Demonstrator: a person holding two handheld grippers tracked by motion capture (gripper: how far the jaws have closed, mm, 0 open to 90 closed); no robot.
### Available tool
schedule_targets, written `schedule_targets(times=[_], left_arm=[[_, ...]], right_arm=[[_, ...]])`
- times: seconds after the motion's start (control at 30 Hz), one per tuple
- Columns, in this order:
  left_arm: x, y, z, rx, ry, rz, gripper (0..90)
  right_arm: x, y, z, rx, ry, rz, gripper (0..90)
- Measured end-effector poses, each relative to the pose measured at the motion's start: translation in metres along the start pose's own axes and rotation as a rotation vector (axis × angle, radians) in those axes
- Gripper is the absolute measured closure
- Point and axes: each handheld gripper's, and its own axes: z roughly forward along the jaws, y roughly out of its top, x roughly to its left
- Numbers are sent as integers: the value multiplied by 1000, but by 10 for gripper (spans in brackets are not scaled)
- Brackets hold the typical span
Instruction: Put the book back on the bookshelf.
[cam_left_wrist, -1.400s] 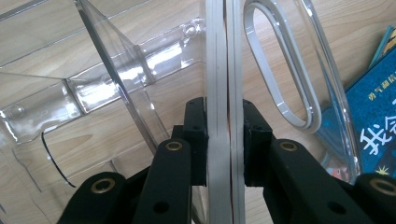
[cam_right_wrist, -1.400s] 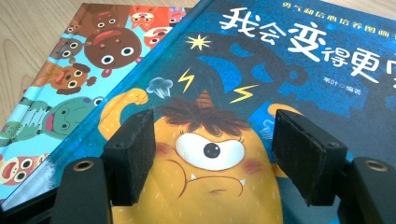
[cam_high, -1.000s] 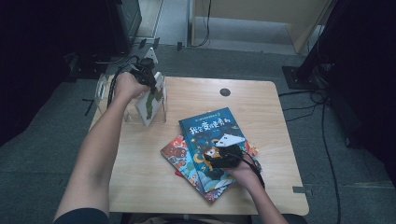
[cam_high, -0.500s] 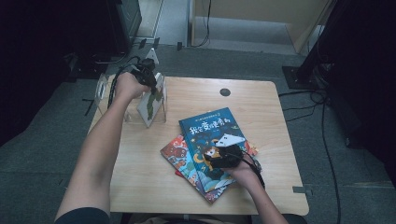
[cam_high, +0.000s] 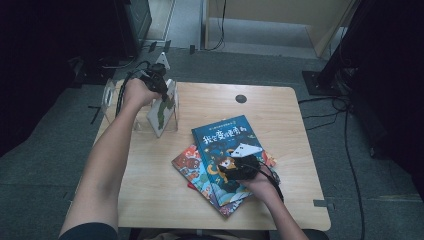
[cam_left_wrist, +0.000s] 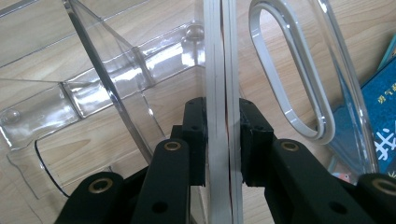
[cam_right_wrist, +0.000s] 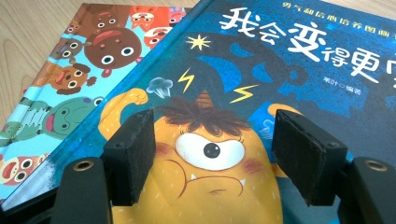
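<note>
A thin white-edged book (cam_left_wrist: 223, 70) stands upright in a clear plastic rack (cam_left_wrist: 116, 79) at the table's far left. My left gripper (cam_left_wrist: 223, 140) is shut on it, a pad pressed against each side. From above, that gripper (cam_high: 156, 82) is over the book (cam_high: 161, 110) in the rack (cam_high: 112, 97). A blue picture book (cam_high: 225, 137) with a one-eyed yellow monster lies on top of a stack near the table's front. My right gripper (cam_right_wrist: 215, 154) stands open just over its cover (cam_right_wrist: 289, 70), nothing between the pads; in the high view it (cam_high: 231, 165) rests at the book's near end.
Under the blue book lies a colourful animal-faces book (cam_right_wrist: 70, 70), and another cover peeks out at the stack's right (cam_high: 267, 159). A round cable hole (cam_high: 241, 98) sits near the wooden table's (cam_high: 150, 190) far edge. Cables and dark equipment surround the table.
</note>
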Motion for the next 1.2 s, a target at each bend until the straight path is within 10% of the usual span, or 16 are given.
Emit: schedule_targets(times=[1.2], left_arm=[[8, -33, -44, -193, -71, -9, 633]], right_arm=[[0, 0, 0, 1, 2, 8, 308]])
